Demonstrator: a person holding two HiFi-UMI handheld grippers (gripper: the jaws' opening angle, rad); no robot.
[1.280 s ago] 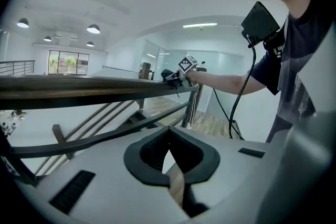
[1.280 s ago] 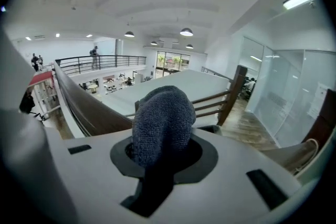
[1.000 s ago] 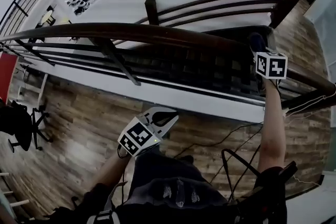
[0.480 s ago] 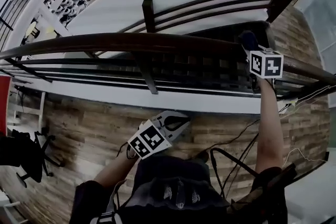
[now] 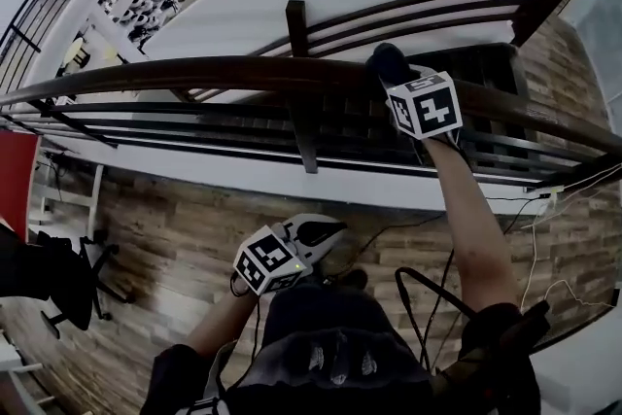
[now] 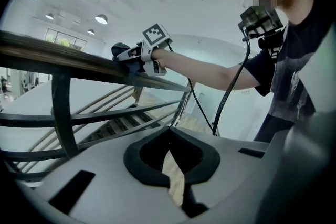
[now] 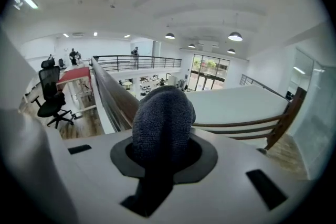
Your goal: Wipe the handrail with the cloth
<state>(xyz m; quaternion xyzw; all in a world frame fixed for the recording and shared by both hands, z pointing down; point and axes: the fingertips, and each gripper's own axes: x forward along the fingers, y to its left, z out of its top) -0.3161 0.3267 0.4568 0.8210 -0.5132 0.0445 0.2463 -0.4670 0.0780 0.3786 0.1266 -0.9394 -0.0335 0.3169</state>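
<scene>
A dark brown handrail (image 5: 194, 73) runs across the head view from left to right, on black metal bars. A dark grey cloth (image 5: 391, 63) is bunched on top of the rail near its middle, and my right gripper (image 5: 398, 79) is shut on it, pressing it to the rail. The right gripper view shows the cloth (image 7: 161, 123) bulging out of the jaws, with the handrail (image 7: 113, 93) stretching away to the left. My left gripper (image 5: 321, 230) hangs low by my body, shut and holding nothing. From there I see the right gripper (image 6: 137, 55) on the handrail (image 6: 63, 57).
Beyond the rail a staircase drops away, with a second wooden rail and post (image 5: 296, 15). Black cables (image 5: 428, 296) trail over the wood floor by my feet. An office chair (image 5: 58, 277) and a red desk (image 5: 15, 180) stand at the left.
My right gripper has slid the cloth leftward along the handrail, from near the right end toward the middle. The left gripper has stayed low by my body.
</scene>
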